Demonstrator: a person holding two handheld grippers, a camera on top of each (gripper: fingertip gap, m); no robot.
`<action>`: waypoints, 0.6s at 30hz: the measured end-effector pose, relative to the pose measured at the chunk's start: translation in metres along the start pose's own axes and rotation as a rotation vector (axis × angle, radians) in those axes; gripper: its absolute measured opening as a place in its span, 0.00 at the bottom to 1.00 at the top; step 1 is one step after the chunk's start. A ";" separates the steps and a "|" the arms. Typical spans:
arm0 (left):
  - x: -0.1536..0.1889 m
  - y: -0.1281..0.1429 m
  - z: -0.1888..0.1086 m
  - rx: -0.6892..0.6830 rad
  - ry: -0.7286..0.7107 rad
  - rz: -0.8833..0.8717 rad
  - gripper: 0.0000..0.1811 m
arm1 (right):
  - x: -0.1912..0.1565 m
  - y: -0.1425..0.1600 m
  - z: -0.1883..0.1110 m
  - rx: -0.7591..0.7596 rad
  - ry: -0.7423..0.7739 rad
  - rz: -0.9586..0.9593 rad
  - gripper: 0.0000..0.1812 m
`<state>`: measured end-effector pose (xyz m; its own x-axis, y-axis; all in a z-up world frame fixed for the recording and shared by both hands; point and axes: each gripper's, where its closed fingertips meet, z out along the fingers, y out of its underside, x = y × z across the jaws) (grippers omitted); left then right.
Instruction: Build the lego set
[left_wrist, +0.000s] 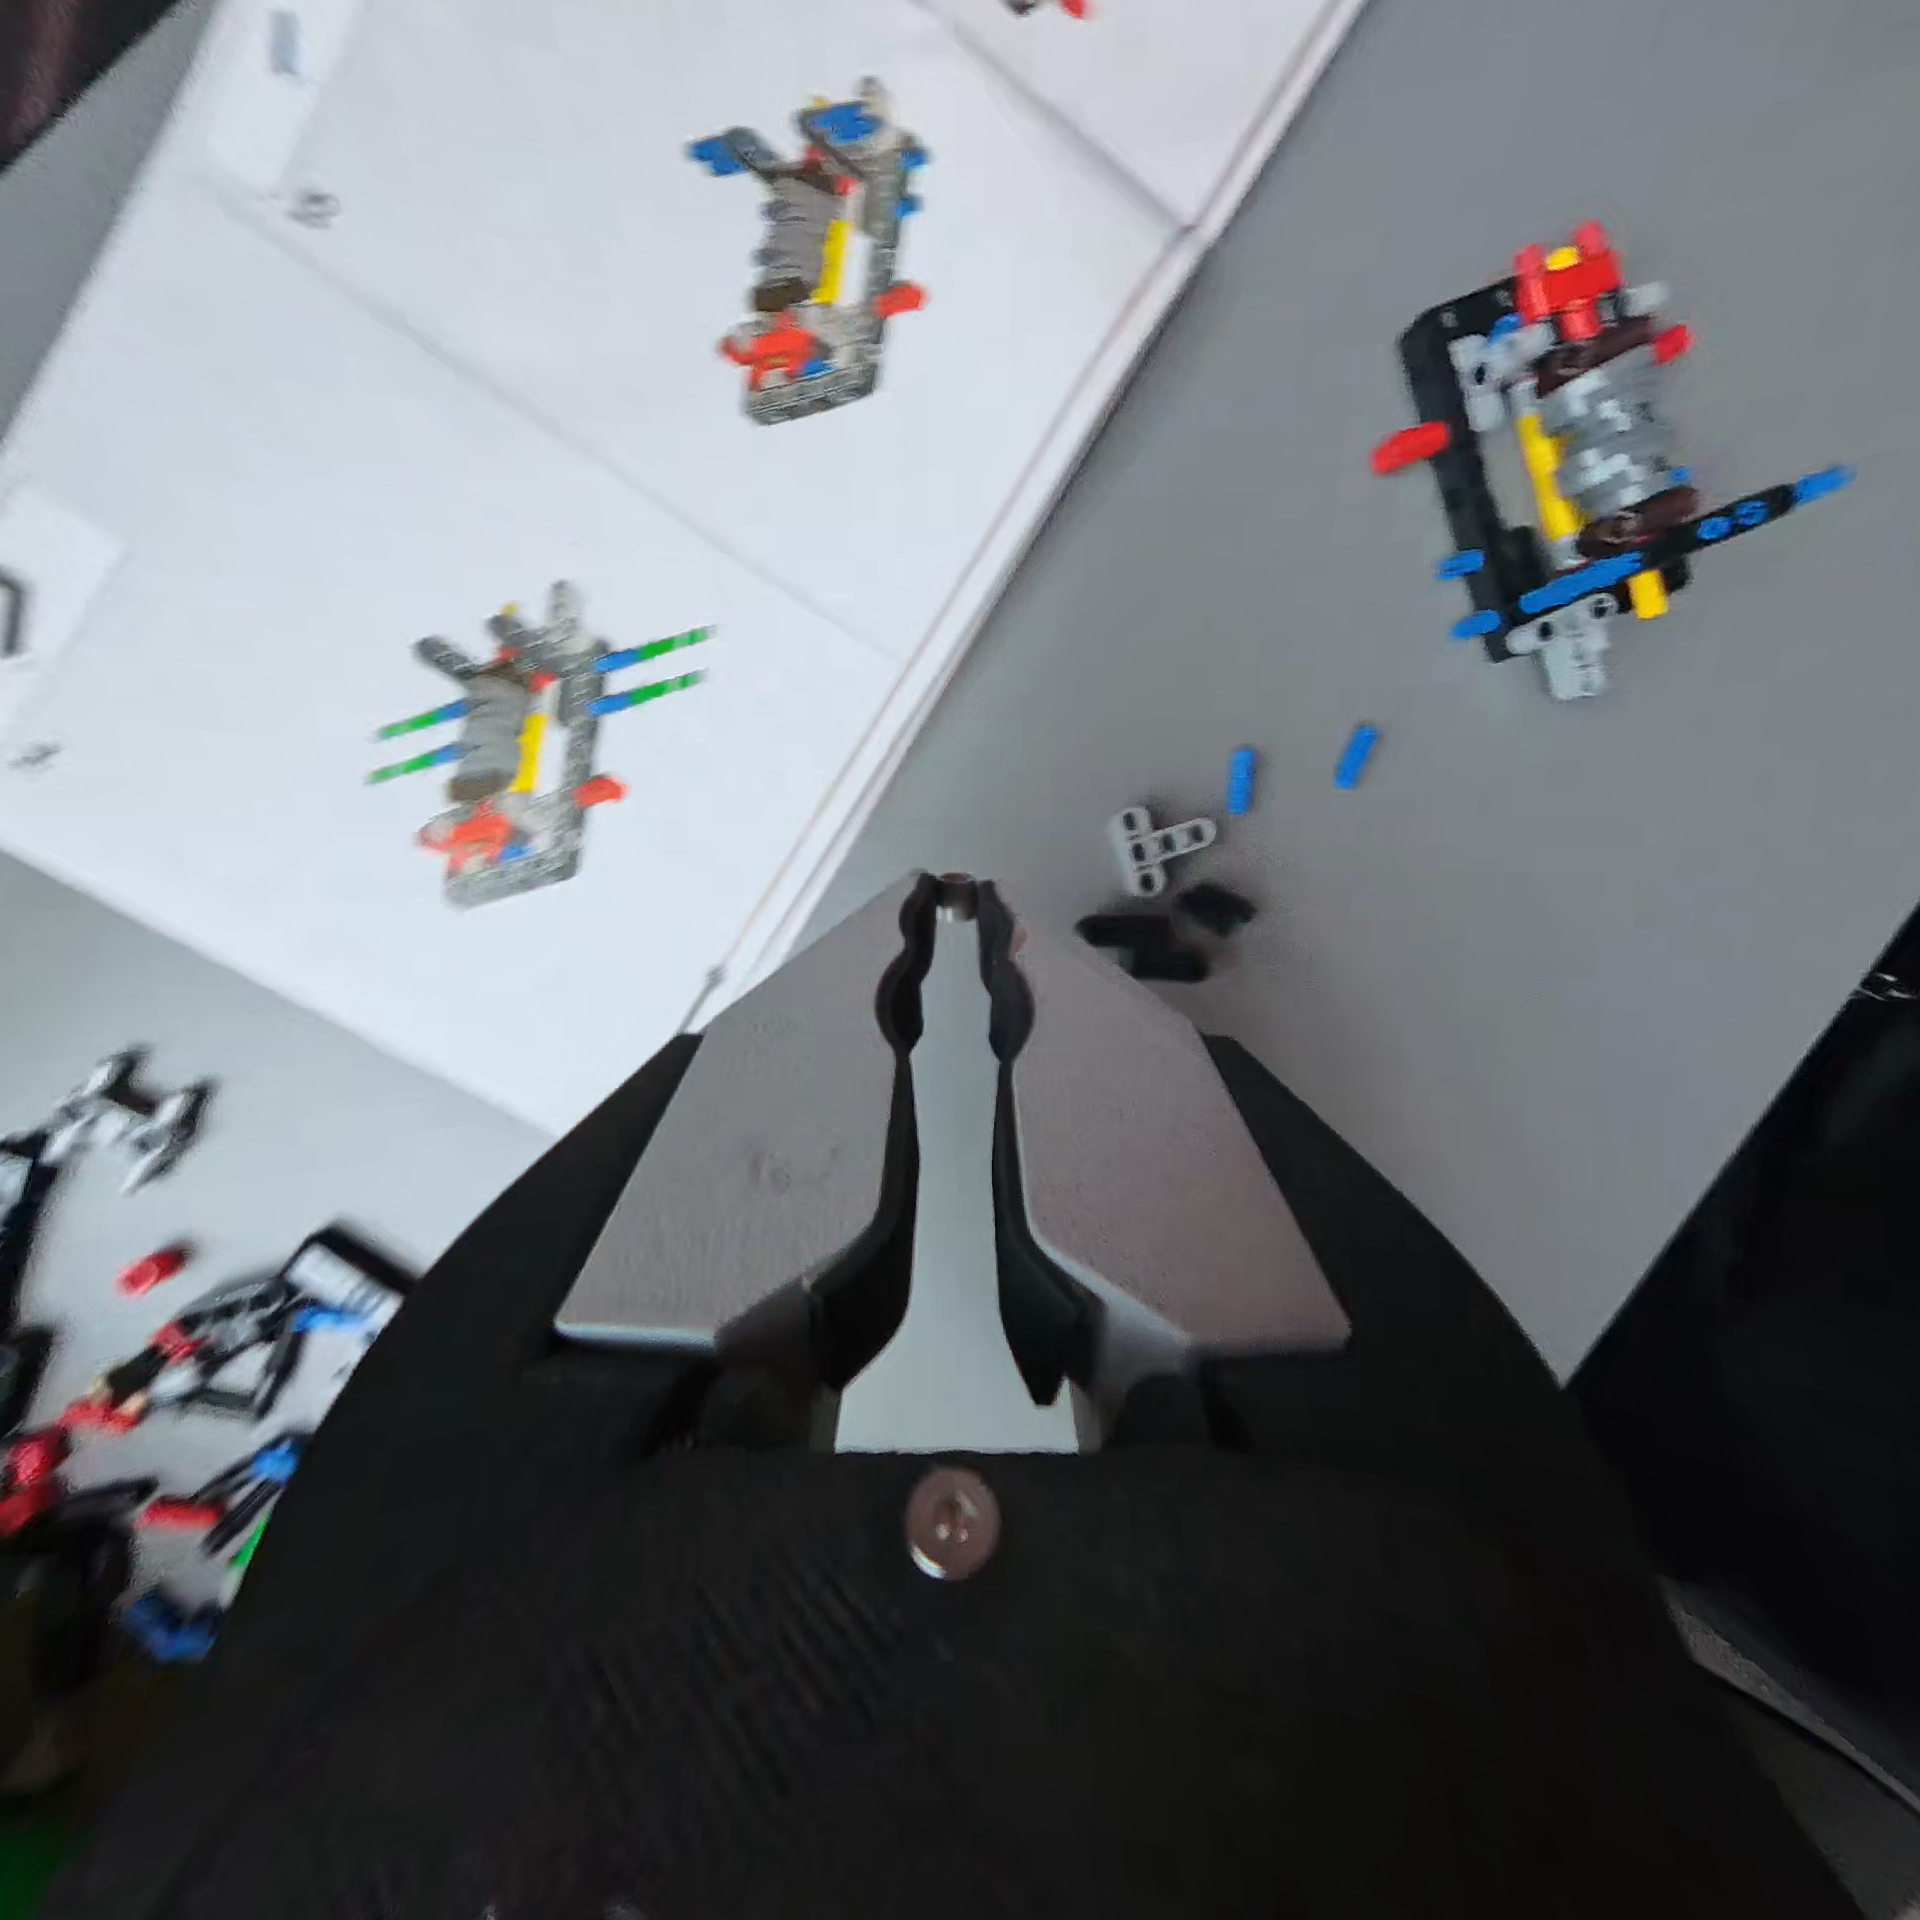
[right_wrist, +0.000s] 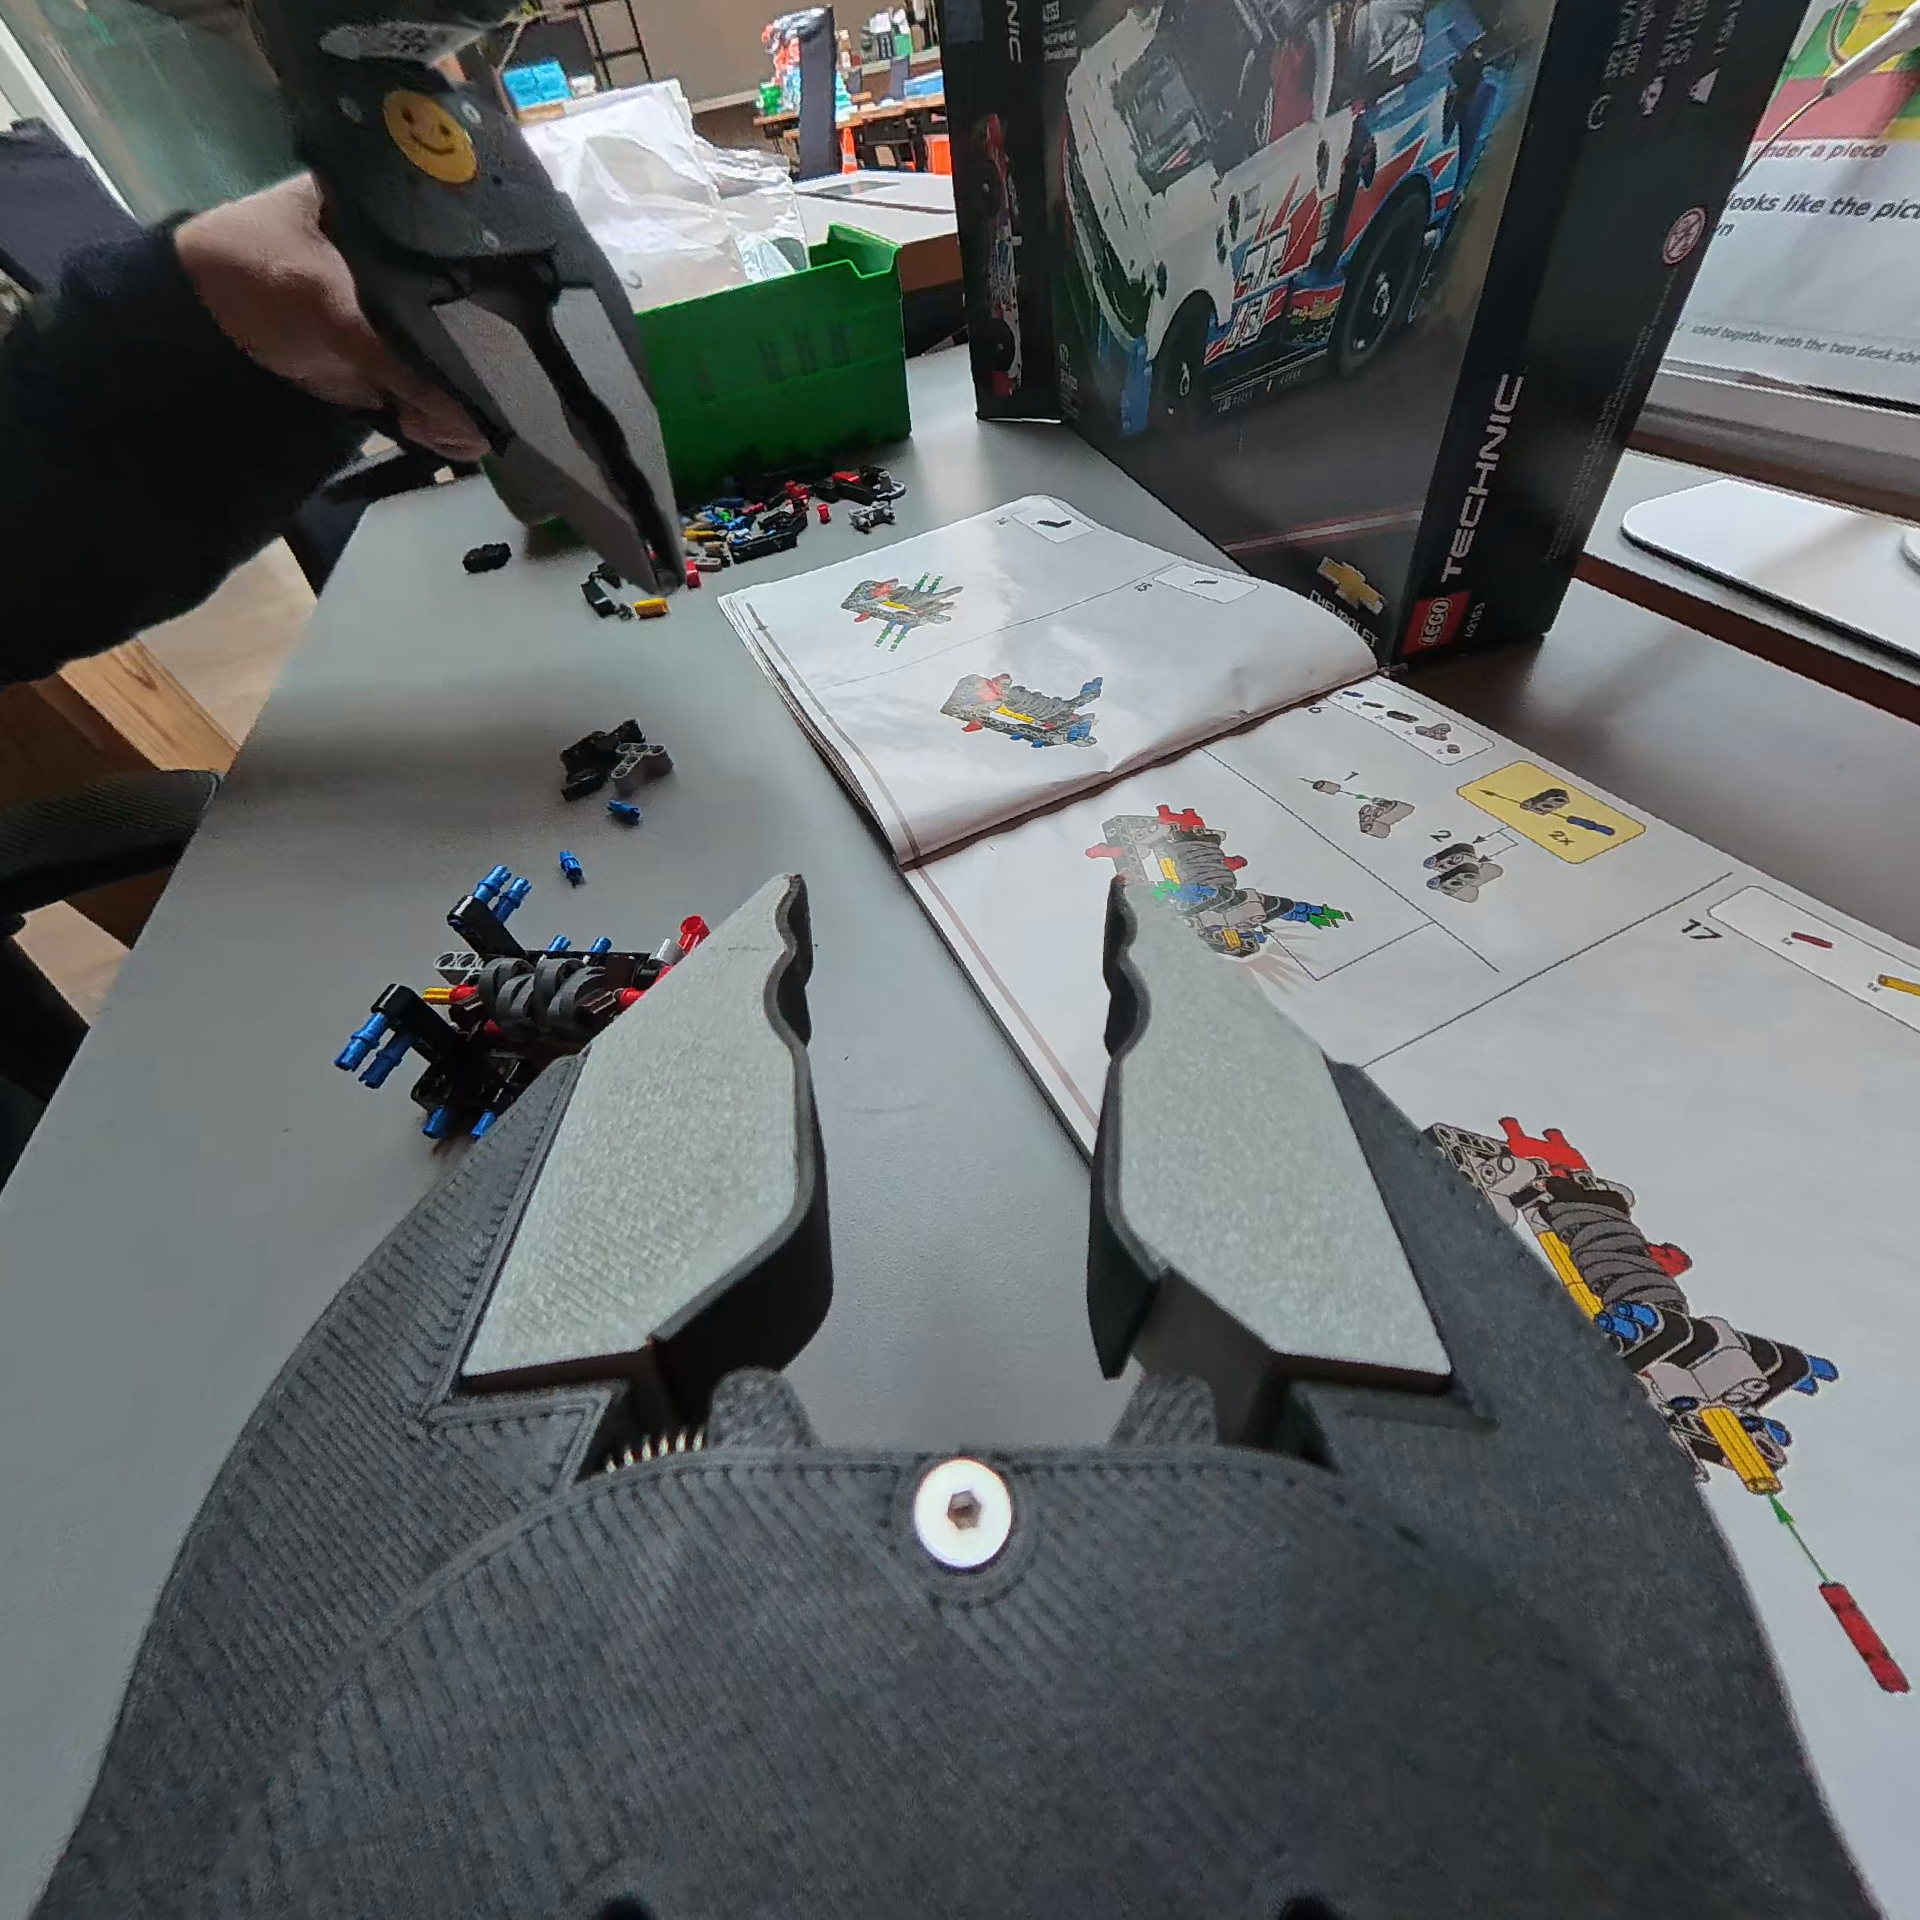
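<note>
Our left claw pinches a small grey bush at its tips; the half-built model lies ahead to its right. Our right claw gapes empty, model to its left, instruction booklet beneath its right finger.

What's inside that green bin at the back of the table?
The green bin shows only its outer walls and rim from this angle; its inside is hidden. Loose lego pieces lie on the table in front of it, and crumpled clear plastic bags sit behind it.
</note>
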<state>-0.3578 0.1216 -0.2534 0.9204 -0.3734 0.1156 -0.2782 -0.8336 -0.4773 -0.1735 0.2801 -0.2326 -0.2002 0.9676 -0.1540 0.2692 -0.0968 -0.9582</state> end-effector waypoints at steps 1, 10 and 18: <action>0.013 -0.002 0.009 -0.013 0.043 0.013 0.03 | 0.000 0.000 0.000 -0.001 0.000 -0.001 0.30; 0.030 0.020 0.036 -0.218 0.045 0.038 0.03 | -0.003 0.002 0.001 -0.012 -0.007 -0.011 0.29; 0.036 0.026 0.045 -0.245 0.106 0.024 0.03 | -0.004 0.003 0.003 -0.024 -0.004 -0.024 0.29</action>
<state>-0.3199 0.1054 -0.3010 0.8826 -0.4238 0.2035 -0.3694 -0.8929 -0.2574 -0.1744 0.2754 -0.2355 -0.2110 0.9685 -0.1320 0.2863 -0.0679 -0.9557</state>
